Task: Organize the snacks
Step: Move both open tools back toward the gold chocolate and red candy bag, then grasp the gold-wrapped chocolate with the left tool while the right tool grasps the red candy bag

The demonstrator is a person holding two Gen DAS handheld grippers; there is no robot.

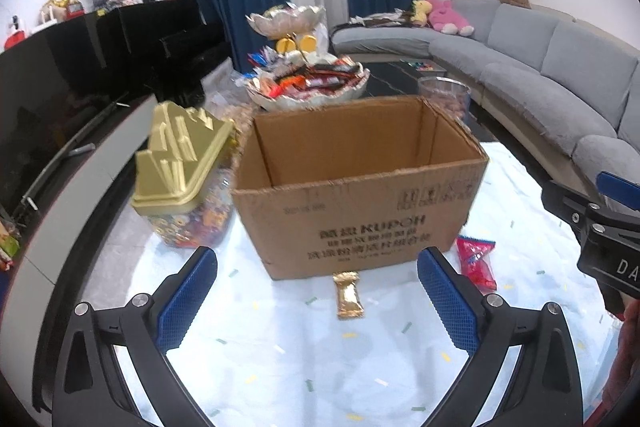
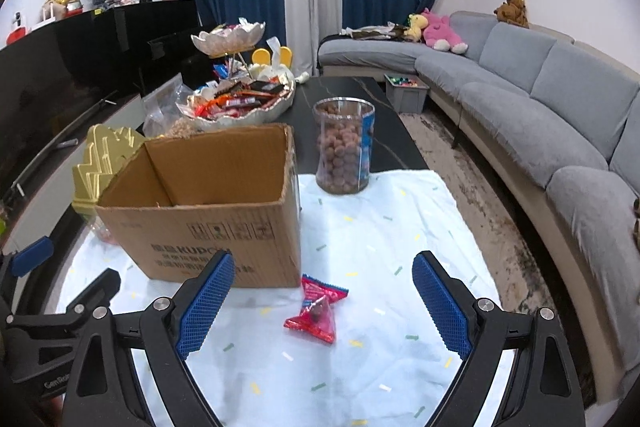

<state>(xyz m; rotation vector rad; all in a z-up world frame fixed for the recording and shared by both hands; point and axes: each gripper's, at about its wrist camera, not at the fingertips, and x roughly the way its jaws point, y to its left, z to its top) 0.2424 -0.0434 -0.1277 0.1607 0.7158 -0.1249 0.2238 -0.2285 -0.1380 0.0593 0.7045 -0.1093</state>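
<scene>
1. Left gripper (image 1: 316,291): jaws spread wide, nothing between them; hovers above the near part of the surface (image 1: 304,359), which is covered with a pale speckled cloth.
2. Right gripper (image 2: 322,297): jaws spread wide, holding nothing; hovers over the near right part of the surface.
3. Cardboard box (image 1: 360,203): open-topped, upright, centre of the surface; interior mostly hidden from both views.
4. Gold-wrapped snack (image 1: 349,295): lies flat on the cloth, just near of the box front, between the left gripper's fingers in the left wrist view.
5. Red snack packets (image 2: 316,307): two, on the cloth by the box's near right corner, overlapping or touching.
6. Gold-lidded jar (image 1: 184,183): just left of the box, filled with colourful sweets.
7. Clear canister (image 2: 345,147): far right of the box, filled with brown round snacks, at the cloth's far edge.
8. Tiered snack dish (image 2: 240,95): beyond the box, heaped with wrapped snacks.
9. Grey sofa (image 2: 552,95): right side of room.
</scene>
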